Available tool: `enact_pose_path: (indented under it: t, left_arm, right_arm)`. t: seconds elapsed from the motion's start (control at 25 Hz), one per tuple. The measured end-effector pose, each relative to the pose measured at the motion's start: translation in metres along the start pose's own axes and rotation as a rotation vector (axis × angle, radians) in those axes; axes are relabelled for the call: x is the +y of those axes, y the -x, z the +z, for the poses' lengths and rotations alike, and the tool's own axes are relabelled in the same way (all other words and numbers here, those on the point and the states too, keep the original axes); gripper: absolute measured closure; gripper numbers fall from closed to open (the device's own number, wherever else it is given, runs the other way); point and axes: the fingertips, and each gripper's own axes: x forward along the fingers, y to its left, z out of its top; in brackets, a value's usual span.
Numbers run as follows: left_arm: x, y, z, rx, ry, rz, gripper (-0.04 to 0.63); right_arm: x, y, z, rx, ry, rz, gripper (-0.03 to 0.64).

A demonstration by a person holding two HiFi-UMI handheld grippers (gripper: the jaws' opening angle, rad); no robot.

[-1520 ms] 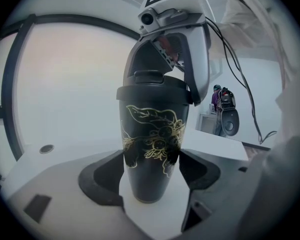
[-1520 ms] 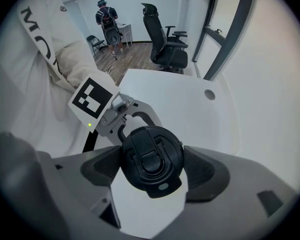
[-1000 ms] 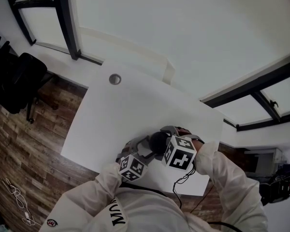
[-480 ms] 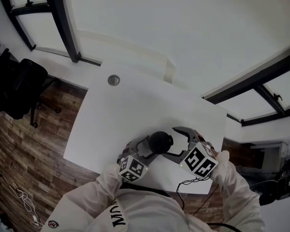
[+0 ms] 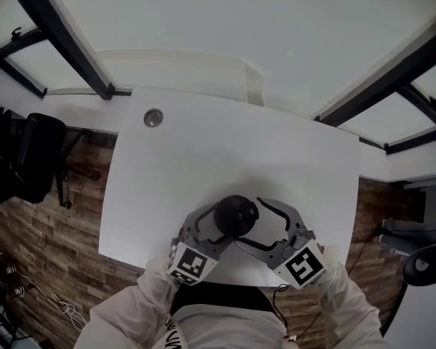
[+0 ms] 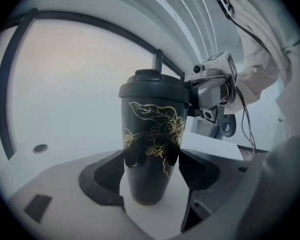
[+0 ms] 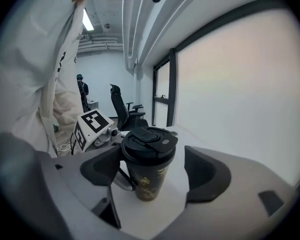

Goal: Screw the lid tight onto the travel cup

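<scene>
I have my left gripper (image 6: 151,157) closed on the travel cup (image 6: 149,129). Its two dark pads press the cup's black, gold-patterned body from either side at about mid-height. The cup stands upright on the white table (image 5: 203,151), dead centre in the left gripper view, and its base rests on the tabletop between my jaws. The black lid (image 7: 149,144) sits on top of the cup with its flip tab lying flat across it.

My right gripper (image 7: 152,159) is spread wide and has hold of nothing. In its own view the cup stands in the middle of the frame with the lid level with the jaws. The jaw at frame left is close against the lid's rim, though I cannot tell if it touches. The jaw at frame right stands clearly apart, with bare table showing in the gap.

In the head view the cup appears from above as a dark disc at lower centre, near the table's front edge. My left gripper reaches it from the lower left and my right gripper curves round it from the lower right. A round grommet (image 5: 153,117) sits in the table's upper left corner, well apart from the cup. A black office chair (image 5: 36,162) stands on the wood floor (image 5: 51,246) at the left edge of the frame.
</scene>
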Motion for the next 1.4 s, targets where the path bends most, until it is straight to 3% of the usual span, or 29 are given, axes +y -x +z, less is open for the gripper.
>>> enact_pose_path:
  t: [0.36,0.52,0.76,1.0,1.28,1.4]
  left_arm:
    - [-0.001,-0.003,0.007,-0.043,-0.037,-0.036,0.249]
    - [-0.002,-0.004,0.008,-0.059,-0.061,-0.073,0.249]
    - [0.0,-0.004,0.005,-0.061,-0.047,-0.049,0.249]
    - [-0.002,-0.004,0.006,-0.075,-0.039,0.013,0.249]
    - [-0.001,-0.006,0.006,-0.088,-0.026,0.094,0.249]
    - [-0.001,-0.005,0.007,-0.093,-0.019,0.104,0.249]
  right_arm:
    - [0.004,-0.012,0.003,-0.167,-0.086,0.02,0.199]
    - [0.007,-0.018,0.004,-0.185,-0.058,0.071,0.199]
    - [0.004,-0.02,0.004,-0.235,-0.094,0.02,0.198]
    - [-0.003,-0.014,0.021,-0.382,-0.183,-0.135,0.199]
    - [-0.008,-0.014,0.015,-0.314,-0.265,-0.408,0.199]
    - [-0.005,-0.014,0.012,-0.303,-0.307,-0.454,0.199]
